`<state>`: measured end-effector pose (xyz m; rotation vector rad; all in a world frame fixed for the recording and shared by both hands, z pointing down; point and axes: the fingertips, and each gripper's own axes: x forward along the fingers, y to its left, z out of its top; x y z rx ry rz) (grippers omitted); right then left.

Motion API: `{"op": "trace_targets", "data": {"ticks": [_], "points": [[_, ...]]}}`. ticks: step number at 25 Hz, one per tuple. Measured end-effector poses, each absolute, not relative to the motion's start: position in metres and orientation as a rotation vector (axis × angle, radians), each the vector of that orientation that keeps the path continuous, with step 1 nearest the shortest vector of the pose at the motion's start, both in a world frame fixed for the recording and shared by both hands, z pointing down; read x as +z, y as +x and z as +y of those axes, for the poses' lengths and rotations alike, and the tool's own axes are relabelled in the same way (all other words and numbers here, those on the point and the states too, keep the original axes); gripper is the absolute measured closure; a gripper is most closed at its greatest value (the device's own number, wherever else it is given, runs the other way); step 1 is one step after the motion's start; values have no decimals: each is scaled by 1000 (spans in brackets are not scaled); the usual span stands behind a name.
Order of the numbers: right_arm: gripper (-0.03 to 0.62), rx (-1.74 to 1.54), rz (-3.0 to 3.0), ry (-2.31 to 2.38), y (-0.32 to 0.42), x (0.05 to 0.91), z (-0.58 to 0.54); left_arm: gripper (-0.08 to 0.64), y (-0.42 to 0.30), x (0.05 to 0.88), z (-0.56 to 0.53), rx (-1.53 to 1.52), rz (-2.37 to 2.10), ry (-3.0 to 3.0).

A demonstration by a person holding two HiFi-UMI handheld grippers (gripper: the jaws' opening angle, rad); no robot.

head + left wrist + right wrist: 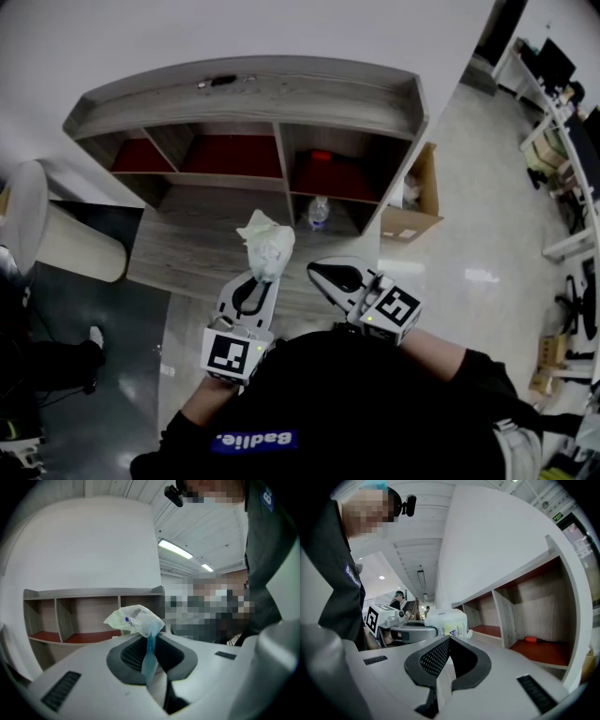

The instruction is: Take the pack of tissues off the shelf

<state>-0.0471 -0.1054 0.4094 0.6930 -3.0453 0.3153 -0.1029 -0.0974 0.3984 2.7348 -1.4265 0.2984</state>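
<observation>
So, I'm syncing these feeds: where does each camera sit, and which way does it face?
Head view: on the person's head, looking steeply down at the shelf; both forearms, left gripper and right gripper show.
Left gripper view: on the left gripper, looking along jaws shut on the pack of tissues toward the shelf; torso at right.
Right gripper view: on the right gripper, along shut empty jaws toward the shelf; torso at left.
Shared: all three show the pack of tissues and shelf.

Illegible blue print on the pack of tissues [135, 619] (green sign [557, 516] likewise)
</observation>
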Motion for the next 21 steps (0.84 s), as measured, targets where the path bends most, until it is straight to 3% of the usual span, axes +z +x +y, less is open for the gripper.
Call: {"op": "trace_targets", "data": {"ticks": [21], "points": [[563,322,-3050,694,-51,410,-106,518,-107,399,-97,292,-1424,2734]]}}
